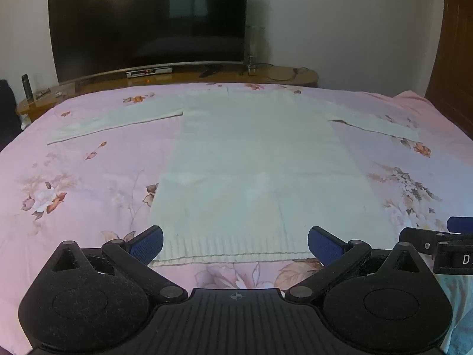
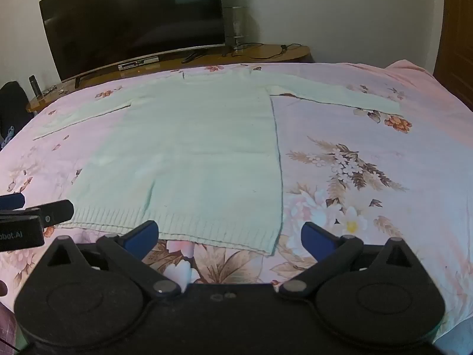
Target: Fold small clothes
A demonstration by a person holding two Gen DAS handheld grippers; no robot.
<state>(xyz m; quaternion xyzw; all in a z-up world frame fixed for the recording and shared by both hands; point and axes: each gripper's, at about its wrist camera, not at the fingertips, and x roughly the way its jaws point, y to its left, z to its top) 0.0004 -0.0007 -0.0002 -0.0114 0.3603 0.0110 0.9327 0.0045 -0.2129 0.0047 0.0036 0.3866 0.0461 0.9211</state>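
A pale knitted sweater lay flat on the pink floral bed, sleeves spread left and right, hem nearest, seemingly smoothed out ready for folding. The left tool and right tool hovered over the near hem, both spread wide and gripping nothing, probably poised to pinch its corners.

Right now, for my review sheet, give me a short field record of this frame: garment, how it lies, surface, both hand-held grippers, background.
garment: pale knitted sweater
lay: spread flat, both sleeves out to the sides, ribbed hem nearest the cameras
surface: pink floral bedsheet
left hand-held gripper: open, holding nothing, just before the hem
right hand-held gripper: open, holding nothing, near the hem's right corner
background: dark television on a wooden stand
folding: not yet begun
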